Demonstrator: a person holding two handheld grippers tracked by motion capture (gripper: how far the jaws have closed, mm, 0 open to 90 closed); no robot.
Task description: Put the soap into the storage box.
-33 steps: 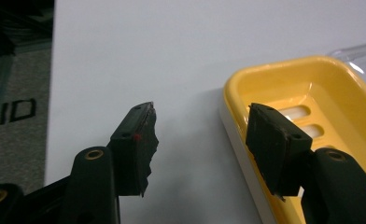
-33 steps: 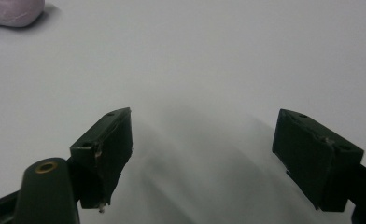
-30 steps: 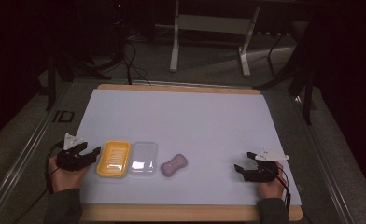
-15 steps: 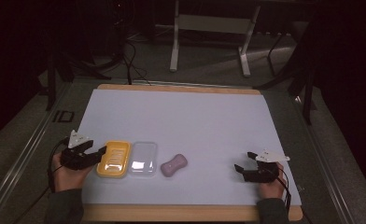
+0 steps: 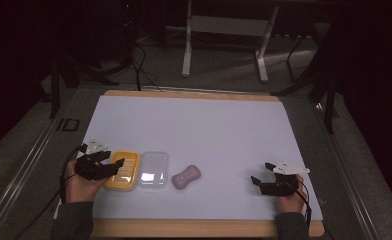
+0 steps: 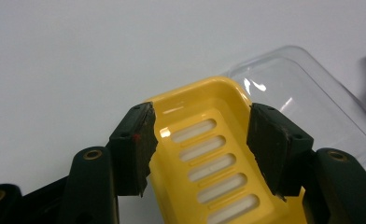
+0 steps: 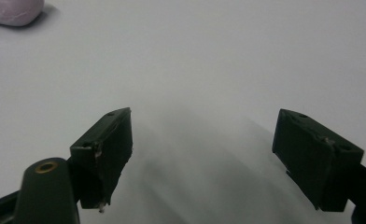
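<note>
Yellow tray [image 5: 123, 170] on white tabletop [image 5: 209, 130]

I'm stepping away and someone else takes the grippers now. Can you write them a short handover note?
Left gripper: jaws stand on either side of the near end of the yellow soap tray; whether the pads press on it I cannot tell.
Right gripper: jaws open, holding nothing, over bare mat at the near right.
Row along the near left of the white mat: yellow tray, clear lid right beside it, pink soap a bit further right.
Done: nothing assembled.
Left, likely: soap into tray, lid on.
</note>
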